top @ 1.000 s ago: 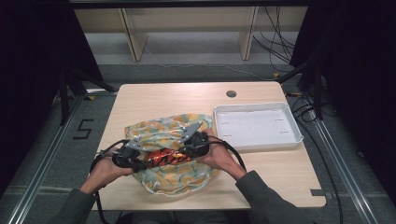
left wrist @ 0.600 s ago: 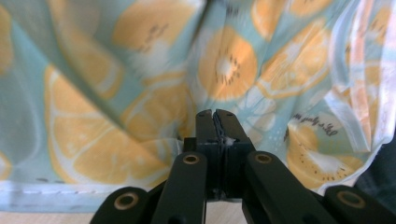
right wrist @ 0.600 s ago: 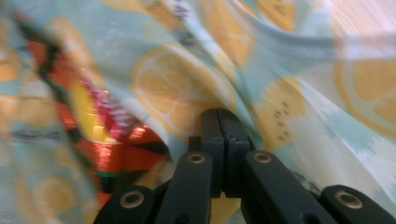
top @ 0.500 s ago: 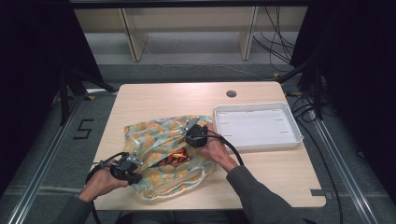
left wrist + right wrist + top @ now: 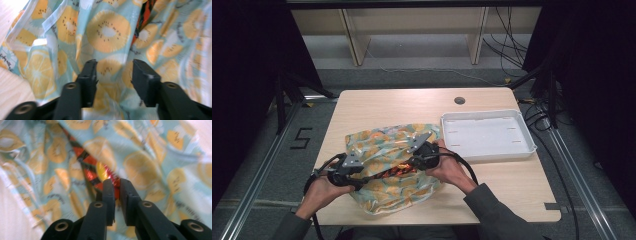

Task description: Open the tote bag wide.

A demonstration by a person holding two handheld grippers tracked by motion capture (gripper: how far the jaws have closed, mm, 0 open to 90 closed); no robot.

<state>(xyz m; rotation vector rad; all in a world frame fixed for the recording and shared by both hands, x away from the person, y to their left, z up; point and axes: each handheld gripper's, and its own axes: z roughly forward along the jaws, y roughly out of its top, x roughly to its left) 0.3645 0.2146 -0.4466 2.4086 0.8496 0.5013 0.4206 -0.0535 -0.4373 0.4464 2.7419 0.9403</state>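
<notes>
A thin bag (image 5: 387,150) printed with orange and kiwi slices lies crumpled on the wooden table (image 5: 387,105). A red and orange packet (image 5: 394,169) shows through its opening. My left gripper (image 5: 362,177) is at the bag's left side; in the left gripper view its jaws (image 5: 113,72) have just been opening and stand apart, with the bag's print (image 5: 107,30) loose behind them. My right gripper (image 5: 410,162) reaches in from the right. Its jaws (image 5: 116,187) have just parted to a narrow gap, pointing at the packet (image 5: 87,160) in the bag's (image 5: 145,167) slit.
An empty white tray (image 5: 522,147) stands at the right of the table, close to the bag's right edge. A round grommet (image 5: 459,100) sits in the tabletop behind it. Cables trail from both grippers over the front edge.
Half a second ago the left hand sat nearer the front edge and the right hand farther back. Both have returned toward the bag's middle, about where they were a second ago.
</notes>
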